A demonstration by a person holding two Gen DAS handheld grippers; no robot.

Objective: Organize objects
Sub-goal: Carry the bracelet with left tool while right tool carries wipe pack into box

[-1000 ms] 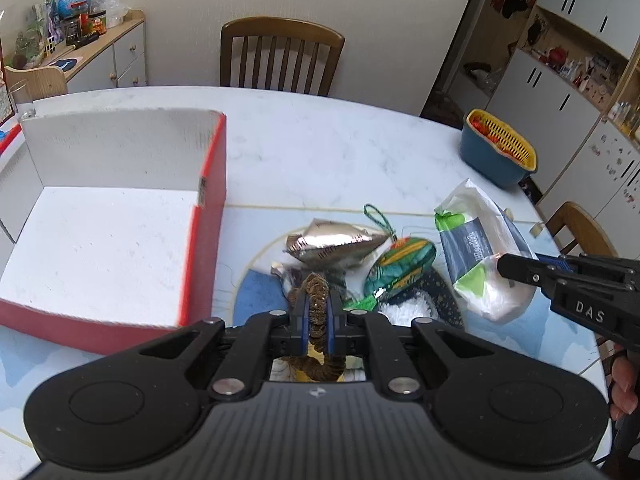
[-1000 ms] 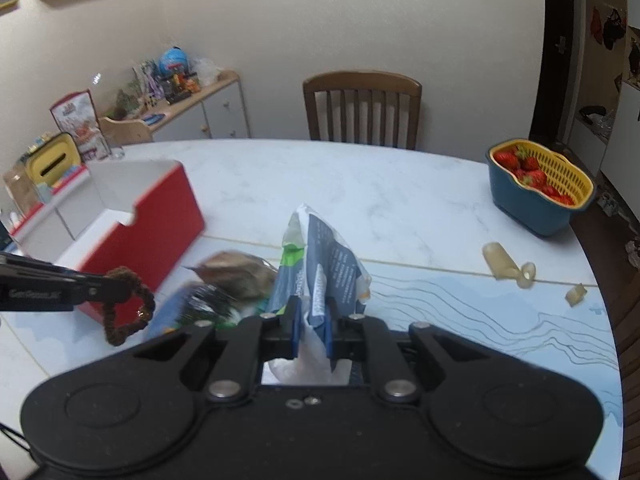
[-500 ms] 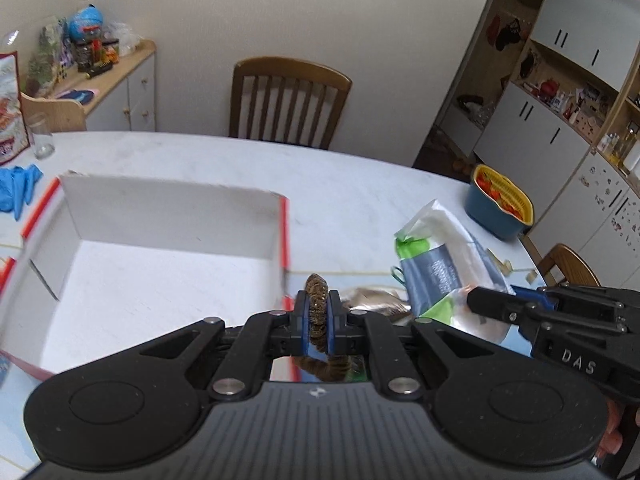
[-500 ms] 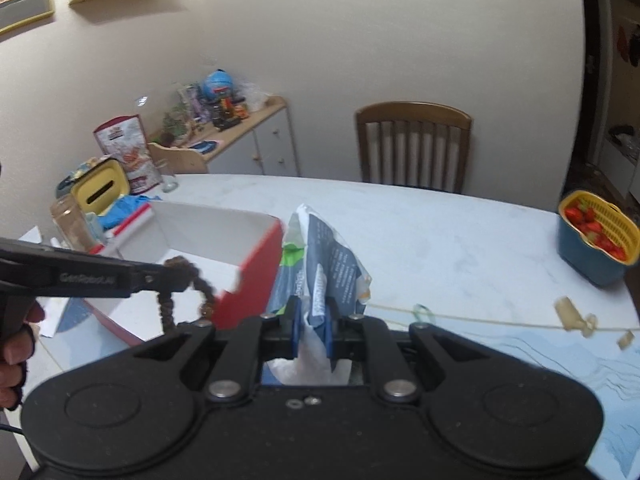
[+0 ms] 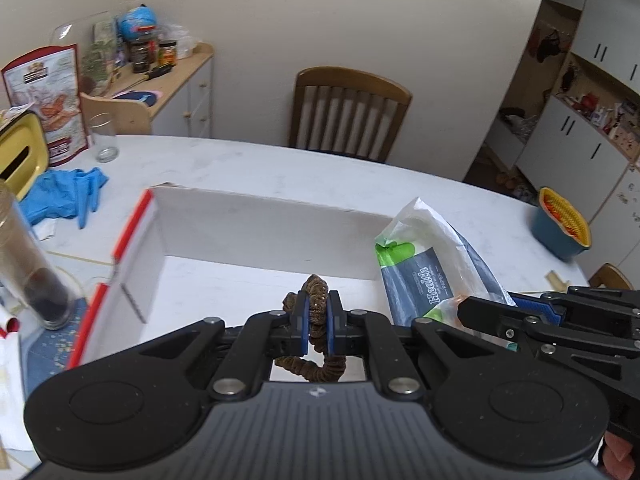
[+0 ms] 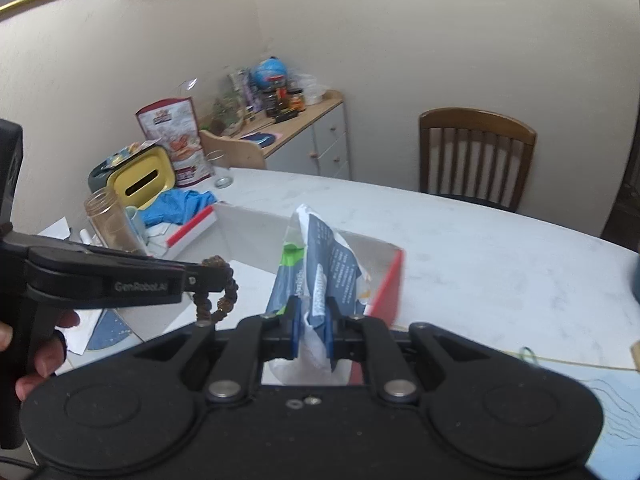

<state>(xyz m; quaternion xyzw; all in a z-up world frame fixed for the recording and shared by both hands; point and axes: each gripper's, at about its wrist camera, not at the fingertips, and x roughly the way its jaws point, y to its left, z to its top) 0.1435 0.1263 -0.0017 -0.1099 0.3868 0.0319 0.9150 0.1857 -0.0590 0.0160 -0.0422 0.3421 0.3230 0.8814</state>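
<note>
Box (image 5: 256,264): red-edged, open, nothing in it yet. Right gripper (image 6: 311,330) clenched on the tissue pack (image 6: 320,268), above the box's right wall. Left gripper (image 5: 317,322) clamped on the brown bead bracelet (image 5: 316,300), over the box floor. Both drops remain.

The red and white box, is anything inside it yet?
Empty. The box shows only its bare white floor; the brown scrunchie hangs pinched in the left gripper above it.

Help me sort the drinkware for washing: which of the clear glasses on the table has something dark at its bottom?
The tall glass at the near left, beside the box, shows dark residue at its base. The short glass by the snack bag looks clear.
</note>
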